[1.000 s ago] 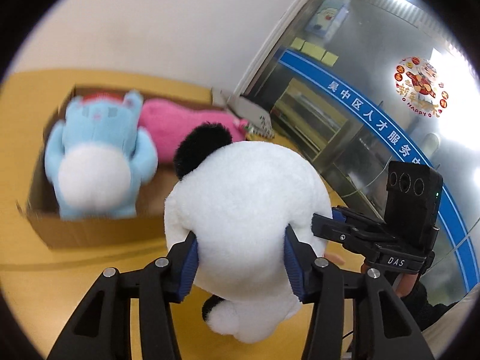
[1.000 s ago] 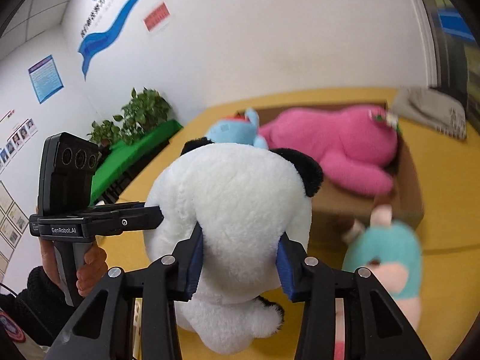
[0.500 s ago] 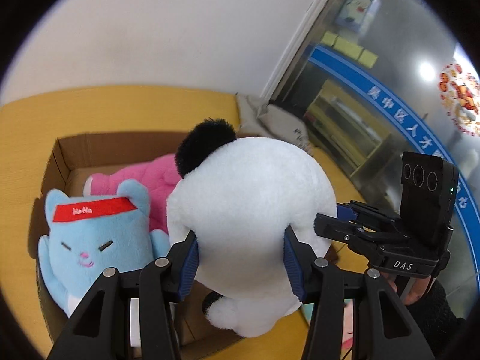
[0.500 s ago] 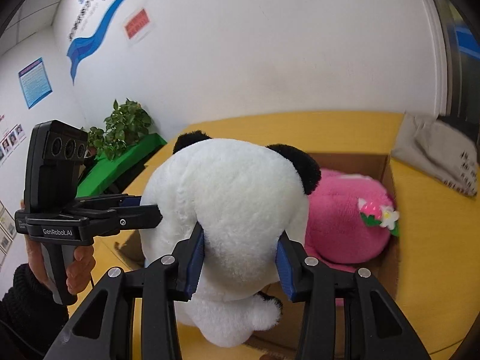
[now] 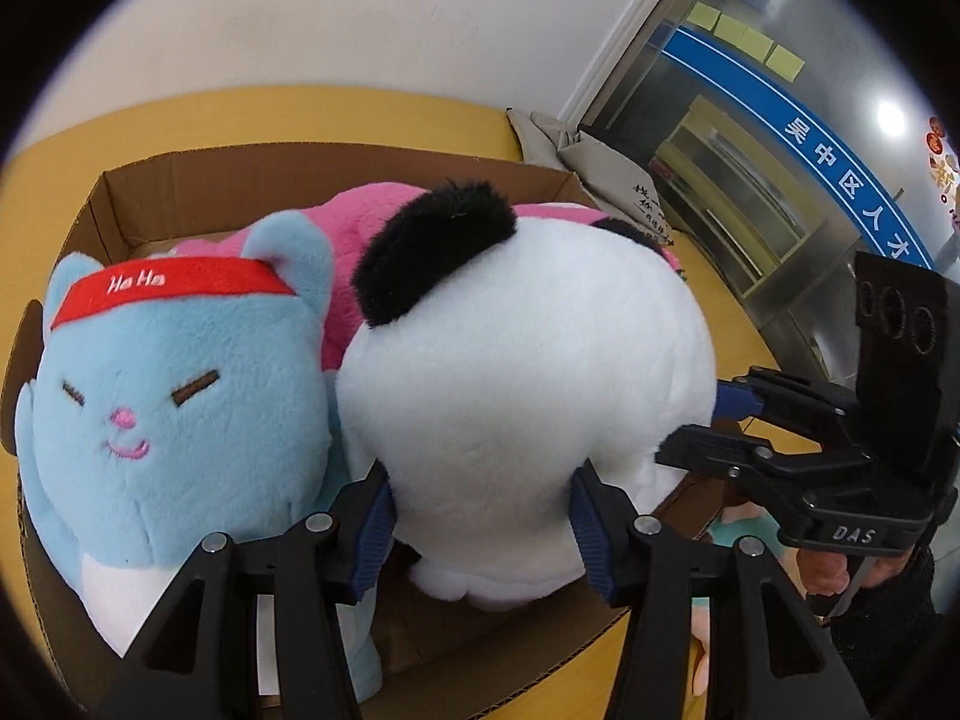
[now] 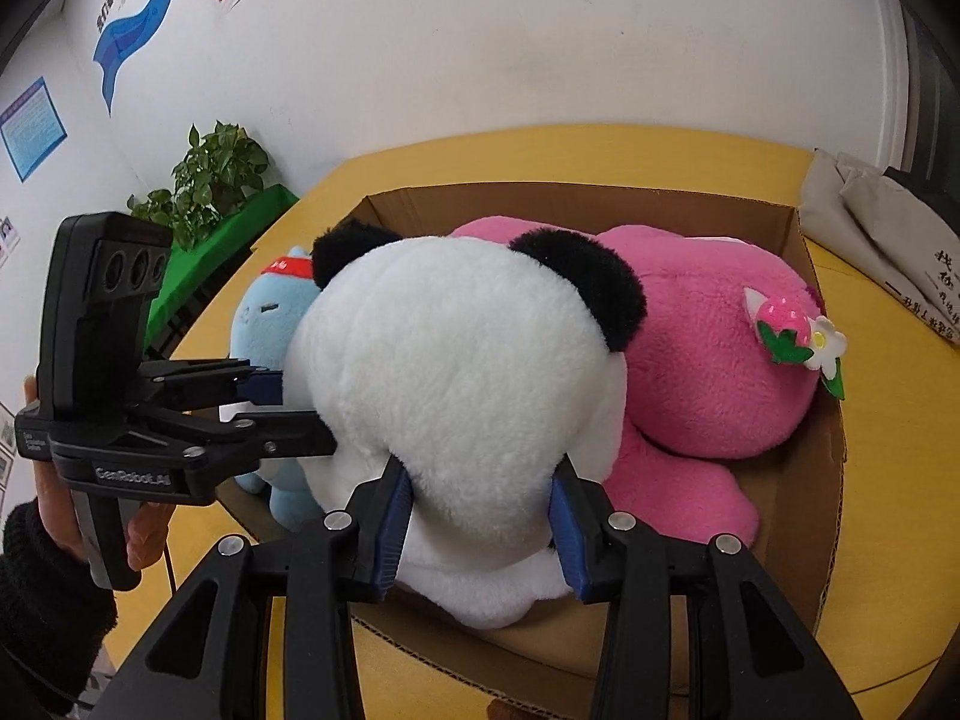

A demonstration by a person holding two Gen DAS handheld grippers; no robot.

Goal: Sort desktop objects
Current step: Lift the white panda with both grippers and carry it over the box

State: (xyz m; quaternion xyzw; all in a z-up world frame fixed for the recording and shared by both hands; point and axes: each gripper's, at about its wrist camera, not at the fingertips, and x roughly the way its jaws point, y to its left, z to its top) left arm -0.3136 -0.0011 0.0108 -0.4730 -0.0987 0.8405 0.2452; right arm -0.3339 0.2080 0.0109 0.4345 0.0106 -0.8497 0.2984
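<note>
Left wrist view: the panda plush, carried above the table a second ago, now sits low in the cardboard box, with the blue cat plush at nine o'clock and the pink plush at twelve; delivery looks nearly done. Left gripper is easing open around it; right gripper stays clamped. Both tilt steeply downward.

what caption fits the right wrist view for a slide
Both grippers lower a panda plush into a cardboard box beside pink and blue plush toys.
</note>
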